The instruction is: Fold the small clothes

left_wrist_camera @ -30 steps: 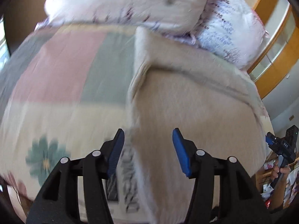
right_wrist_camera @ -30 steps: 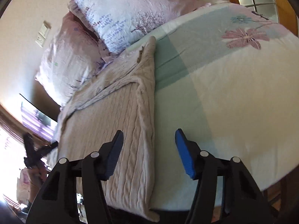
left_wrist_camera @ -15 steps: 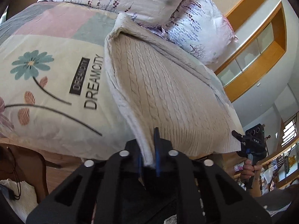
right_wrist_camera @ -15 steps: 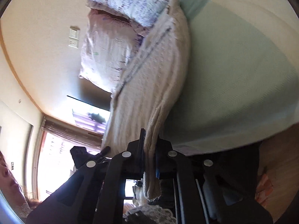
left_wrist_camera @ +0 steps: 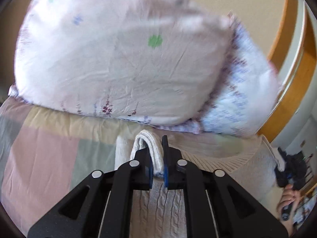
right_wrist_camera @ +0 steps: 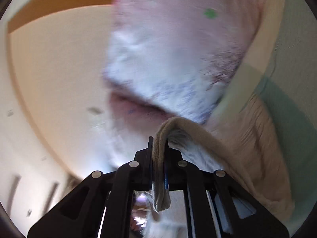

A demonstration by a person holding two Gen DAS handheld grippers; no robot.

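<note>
A cream cable-knit sweater point(left_wrist_camera: 158, 204) lies on the bed. My left gripper point(left_wrist_camera: 157, 158) is shut on a corner of its hem, which bulges as a folded lip between the blue pads, close to the pillows. My right gripper point(right_wrist_camera: 158, 158) is shut on another corner of the sweater point(right_wrist_camera: 257, 142); the cloth loops over the fingers, hangs down behind them and trails off to the right over the bed. Both grippers hold the cloth lifted near the head of the bed. The right wrist view is blurred.
Two pale floral pillows point(left_wrist_camera: 118, 59) point(left_wrist_camera: 243, 99) stand right ahead of the left gripper, also blurred in the right wrist view point(right_wrist_camera: 174, 49). A pastel patchwork bed cover point(left_wrist_camera: 39, 158) lies below. A wooden window frame point(left_wrist_camera: 287, 79) is at right; a beige wall point(right_wrist_camera: 59, 79) is left.
Both grippers went from open to shut on the sweater's bottom corners, then carried them from the bed's foot edge up toward the pillows, doubling the sweater over.
</note>
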